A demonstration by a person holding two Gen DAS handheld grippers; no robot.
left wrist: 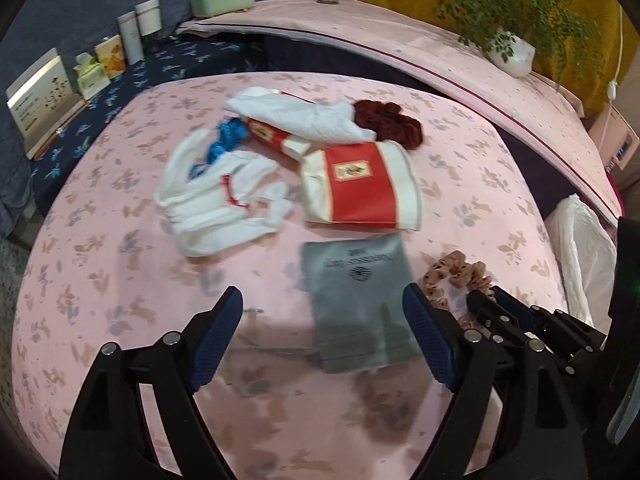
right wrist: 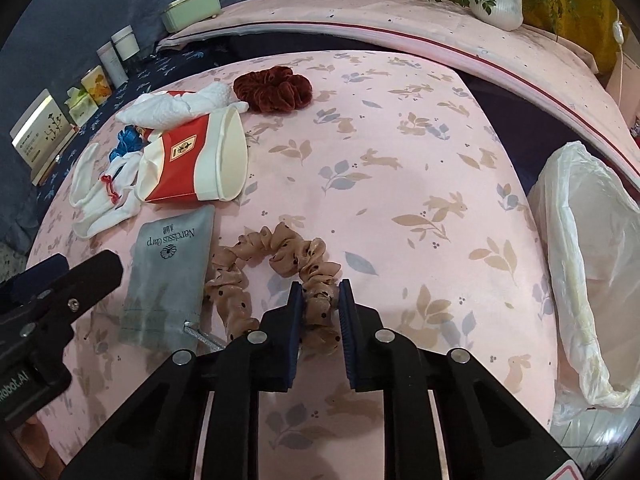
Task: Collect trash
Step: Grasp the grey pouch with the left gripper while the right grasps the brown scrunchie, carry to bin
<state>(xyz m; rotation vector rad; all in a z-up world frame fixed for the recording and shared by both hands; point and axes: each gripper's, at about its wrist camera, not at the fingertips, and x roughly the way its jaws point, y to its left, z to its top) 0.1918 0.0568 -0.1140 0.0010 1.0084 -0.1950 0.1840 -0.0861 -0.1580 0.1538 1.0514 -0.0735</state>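
On the pink patterned bed lie a crushed red-and-white paper cup (left wrist: pixel 360 188) (right wrist: pixel 196 164), crumpled white tissue (left wrist: pixel 304 116) (right wrist: pixel 180 108), white cloth with a red string (left wrist: pixel 220 200) (right wrist: pixel 104 192), a grey pouch (left wrist: pixel 360 304) (right wrist: pixel 168 276), a dark red scrunchie (left wrist: pixel 388 122) (right wrist: pixel 272 88) and a beige dotted scrunchie (left wrist: pixel 460 276) (right wrist: pixel 276 256). My left gripper (left wrist: pixel 324 332) is open just above the bed, its jaws either side of the grey pouch. My right gripper (right wrist: pixel 319 300) is shut on the beige scrunchie, which still rests on the bed.
A bin lined with a white plastic bag (right wrist: pixel 592 272) (left wrist: pixel 580 256) stands off the bed's right edge. Boxes and jars (left wrist: pixel 132 40) line the far left. A potted plant (right wrist: pixel 496 0) sits on the ledge behind. A small metal piece (right wrist: pixel 200 334) lies beside the pouch.
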